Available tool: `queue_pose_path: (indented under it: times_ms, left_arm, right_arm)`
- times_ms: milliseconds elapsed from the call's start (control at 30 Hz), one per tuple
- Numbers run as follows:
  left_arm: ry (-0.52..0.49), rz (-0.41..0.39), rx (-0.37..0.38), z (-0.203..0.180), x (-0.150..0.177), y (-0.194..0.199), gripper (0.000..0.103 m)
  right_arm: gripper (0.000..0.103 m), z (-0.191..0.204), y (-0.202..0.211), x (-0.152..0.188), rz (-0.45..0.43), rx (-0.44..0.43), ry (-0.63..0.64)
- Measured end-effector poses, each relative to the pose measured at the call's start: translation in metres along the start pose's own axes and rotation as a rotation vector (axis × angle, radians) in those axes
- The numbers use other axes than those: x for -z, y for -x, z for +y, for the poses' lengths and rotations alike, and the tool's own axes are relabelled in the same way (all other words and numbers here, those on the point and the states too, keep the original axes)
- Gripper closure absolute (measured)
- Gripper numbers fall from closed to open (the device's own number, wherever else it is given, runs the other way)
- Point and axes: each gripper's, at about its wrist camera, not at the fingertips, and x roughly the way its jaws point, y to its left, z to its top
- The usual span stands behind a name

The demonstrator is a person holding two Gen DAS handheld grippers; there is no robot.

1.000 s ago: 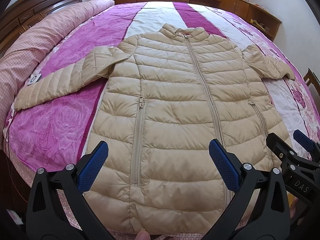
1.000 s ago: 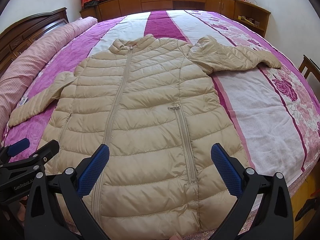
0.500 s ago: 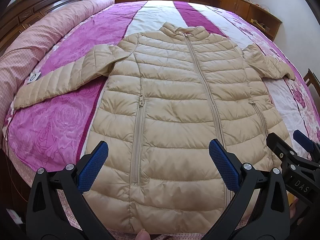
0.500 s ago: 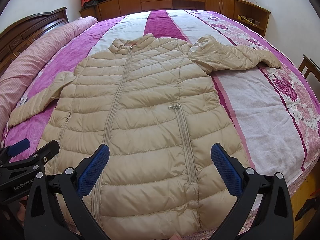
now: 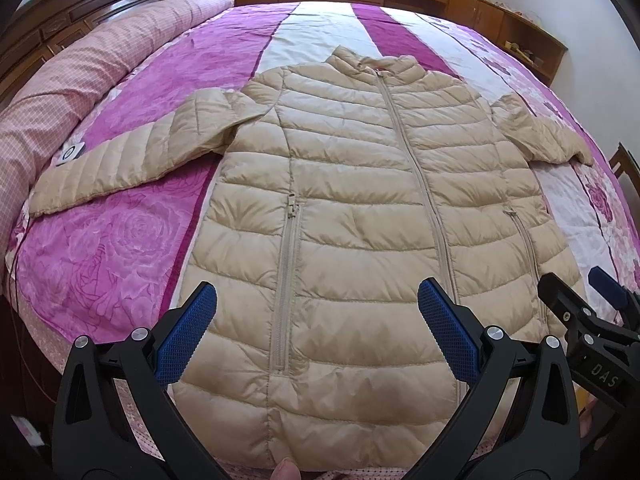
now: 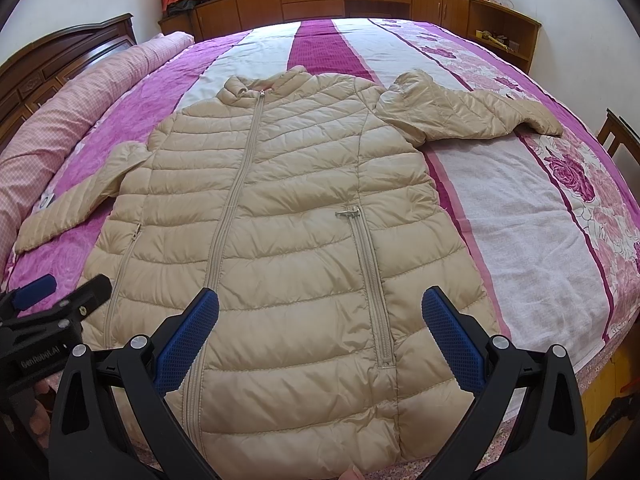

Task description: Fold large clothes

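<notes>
A beige quilted puffer jacket (image 5: 360, 208) lies flat and zipped, front up, on the bed, collar far, hem near me; it also shows in the right wrist view (image 6: 280, 220). Its left sleeve (image 5: 120, 160) stretches out to the left; its right sleeve (image 6: 472, 112) lies out to the right. My left gripper (image 5: 318, 312) is open and empty, hovering above the hem's left half. My right gripper (image 6: 320, 316) is open and empty above the hem's right half. Each gripper shows at the edge of the other's view.
The bed has a pink, purple and white floral cover (image 6: 540, 208). A rolled pink checked quilt (image 5: 60, 92) lies along the left by the dark headboard (image 5: 80, 8). Wooden cabinets (image 6: 360, 0) line the far wall. A wooden chair (image 6: 616, 136) stands at the right.
</notes>
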Motion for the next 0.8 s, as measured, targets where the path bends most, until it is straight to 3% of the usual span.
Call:
queue_pose_path:
  times_ms: [133, 367, 633, 800]
  left_arm:
    - [0.025, 0.018, 0.004, 0.016, -0.011, -0.006, 0.003]
    - [0.084, 0.01, -0.058, 0.069, -0.045, -0.028, 0.003]
    - [0.18, 0.004, -0.222, 0.156, -0.085, -0.068, 0.003]
    - [0.247, 0.016, -0.273, 0.203, -0.097, -0.092, 0.003]
  right_arm:
    - [0.005, -0.003, -0.001, 0.001, -0.002, -0.001, -0.004]
    - [0.005, -0.002, -0.001, 0.003, 0.003, 0.011, 0.003]
    - [0.005, -0.003, 0.005, -0.002, -0.005, 0.033, -0.007]
    - [0.005, -0.002, 0.006, -0.004, -0.005, 0.049, 0.001]
